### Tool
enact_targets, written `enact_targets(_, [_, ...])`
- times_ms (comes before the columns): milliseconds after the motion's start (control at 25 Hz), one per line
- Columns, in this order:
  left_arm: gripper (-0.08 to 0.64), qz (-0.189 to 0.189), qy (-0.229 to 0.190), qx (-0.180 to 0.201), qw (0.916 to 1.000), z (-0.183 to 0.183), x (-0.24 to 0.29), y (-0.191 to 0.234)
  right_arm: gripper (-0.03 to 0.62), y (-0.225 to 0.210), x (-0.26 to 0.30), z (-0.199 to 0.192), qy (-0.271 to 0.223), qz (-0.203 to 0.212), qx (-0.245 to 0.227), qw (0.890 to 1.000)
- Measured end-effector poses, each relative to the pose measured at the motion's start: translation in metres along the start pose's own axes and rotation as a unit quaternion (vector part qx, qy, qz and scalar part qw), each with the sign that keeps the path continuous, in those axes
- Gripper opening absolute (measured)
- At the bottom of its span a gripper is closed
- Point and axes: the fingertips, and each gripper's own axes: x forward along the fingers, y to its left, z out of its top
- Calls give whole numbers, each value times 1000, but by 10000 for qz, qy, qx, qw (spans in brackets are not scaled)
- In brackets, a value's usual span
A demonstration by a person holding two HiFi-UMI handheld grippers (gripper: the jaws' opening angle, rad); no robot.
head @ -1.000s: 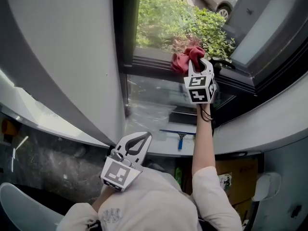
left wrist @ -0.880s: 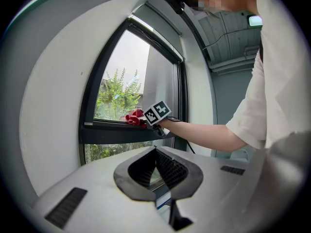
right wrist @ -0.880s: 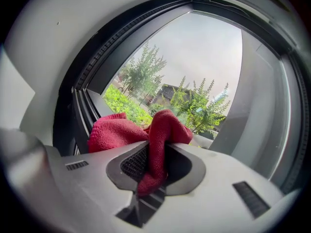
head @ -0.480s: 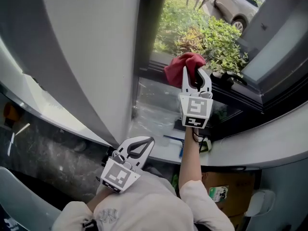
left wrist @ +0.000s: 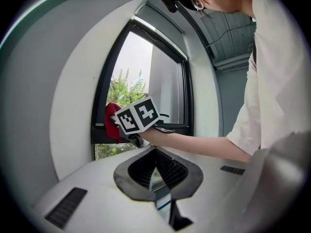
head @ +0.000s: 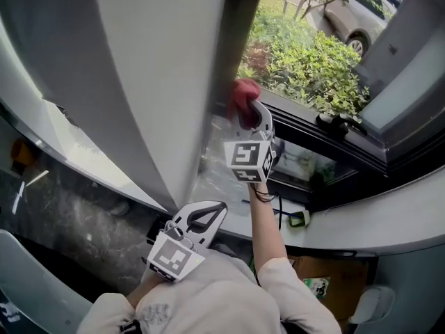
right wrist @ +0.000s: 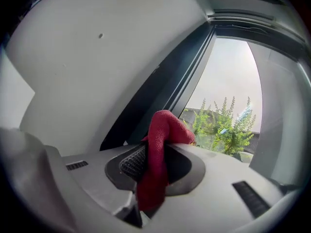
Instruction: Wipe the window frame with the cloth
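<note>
Green bushes [head: 306, 61] and a parked car [head: 361, 26] fill the view outside, past the dark window frame [head: 240, 40]. Up at the opening, the right gripper [head: 252, 113] has its fingers clamped on the red cloth [head: 243, 91]. The cloth is pinched between the ribbed pads, with a bunched end bulging past the fingertips and a tail hanging back behind them. That bunched end sits right against the upright of the frame, low down by the bottom rail, with the white wall [head: 153, 68] just beyond the fingers on the left. Down near the person's chest, the left gripper [head: 208, 211] hangs back, well apart from the window. Its fingers are closed tip to tip with nothing between them, pointing up toward the right gripper and the cloth.
</note>
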Motion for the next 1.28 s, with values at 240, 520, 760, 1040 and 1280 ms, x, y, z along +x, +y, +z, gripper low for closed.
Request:
enact_targets(240, [8,223,24,45,9997,1,-2,5,86,4,1,-1,-233,-220,-215,9993])
enact_targets(520, [8,306,29,52,9995,3,-1,1,86,4,-1,-4,-308,-110,-10,9995])
enact_targets(760, [8,301,92,-52,9995,-5,0,-1,86,3,-3,-5,-305,-53,79,9995])
enact_targets(1040, [9,228,43,16,9997,2,5,-4,86,2,-3,-7,-288,60,227,9993])
enact_targets(1280, [8,231,114,-34,9997,-9,4,-5,86,-2,-6,-9,-281,8,243,9993])
